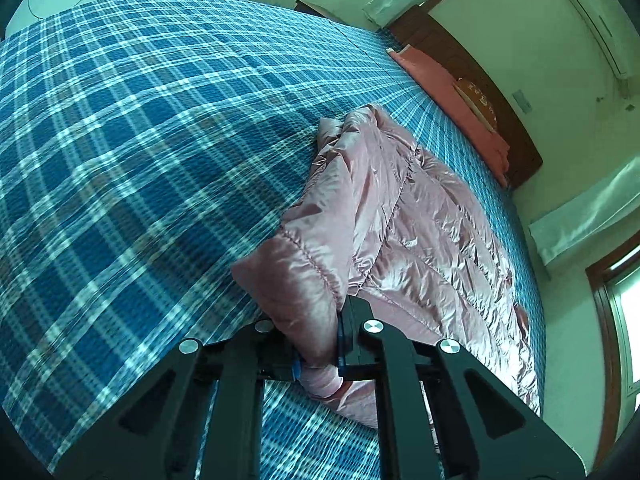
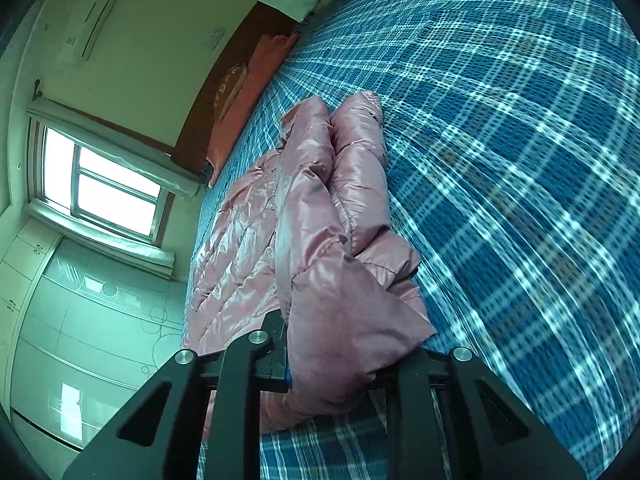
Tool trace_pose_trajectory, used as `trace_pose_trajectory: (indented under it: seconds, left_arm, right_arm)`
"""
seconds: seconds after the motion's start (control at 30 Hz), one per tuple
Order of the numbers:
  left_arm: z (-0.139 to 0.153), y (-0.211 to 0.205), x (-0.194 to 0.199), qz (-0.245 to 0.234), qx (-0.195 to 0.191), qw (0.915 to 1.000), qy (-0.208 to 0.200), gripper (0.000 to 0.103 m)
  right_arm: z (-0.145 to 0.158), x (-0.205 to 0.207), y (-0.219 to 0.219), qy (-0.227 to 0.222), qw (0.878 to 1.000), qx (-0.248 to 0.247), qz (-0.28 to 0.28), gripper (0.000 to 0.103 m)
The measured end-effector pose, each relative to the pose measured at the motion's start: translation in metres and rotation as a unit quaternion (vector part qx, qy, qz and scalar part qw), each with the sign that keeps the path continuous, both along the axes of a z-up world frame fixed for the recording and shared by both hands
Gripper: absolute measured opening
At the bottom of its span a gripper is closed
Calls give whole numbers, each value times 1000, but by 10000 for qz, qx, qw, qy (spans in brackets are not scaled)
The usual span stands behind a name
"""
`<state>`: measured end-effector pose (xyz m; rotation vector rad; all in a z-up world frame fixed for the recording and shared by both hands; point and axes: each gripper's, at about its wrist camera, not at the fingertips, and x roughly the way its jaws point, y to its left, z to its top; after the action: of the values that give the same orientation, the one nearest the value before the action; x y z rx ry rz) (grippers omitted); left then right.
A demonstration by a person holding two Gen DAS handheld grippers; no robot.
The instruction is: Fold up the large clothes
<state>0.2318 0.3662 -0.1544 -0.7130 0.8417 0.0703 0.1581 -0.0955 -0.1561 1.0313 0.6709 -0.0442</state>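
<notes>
Pink padded jacket as landmark. Toward the far wardrobes, the plaid bedspread lies bare and flat: open passage for a hand. Beyond the jacket's far end, orange pillows and the dark wooden headboard close the way. On its window side, only a narrow strip of bedspread remains before the bed's edge.

text: none legible | cushion by headboard: embroidered marks, too blurred to read
</notes>
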Motion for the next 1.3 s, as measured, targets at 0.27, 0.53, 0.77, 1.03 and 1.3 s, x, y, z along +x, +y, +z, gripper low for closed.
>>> trace_pose_trajectory:
  seconds: [0.27, 0.53, 0.77, 1.03, 1.3]
  left_arm:
    - [2, 12, -34, -35, 1, 9999, 114, 11]
    - [-2, 27, -73, -41, -121, 9997, 222, 11]
    - [4, 28, -98, -75, -58, 9997, 230, 11]
    - [6, 36, -123, -147, -62, 9997, 194, 11]
    - [-2, 40, -133, -217, -148, 9994, 208, 13]
  right_arm:
    - [2, -35, 4, 57, 10000, 10, 65, 20]
    - [0, -63, 8, 71, 9998, 38, 161, 20]
    - [-3, -82, 8, 57, 9997, 126, 212, 20]
    - [-5, -99, 9, 55, 9995, 135, 281, 20]
    - [-13, -94, 8, 108, 9994, 209, 251, 21]
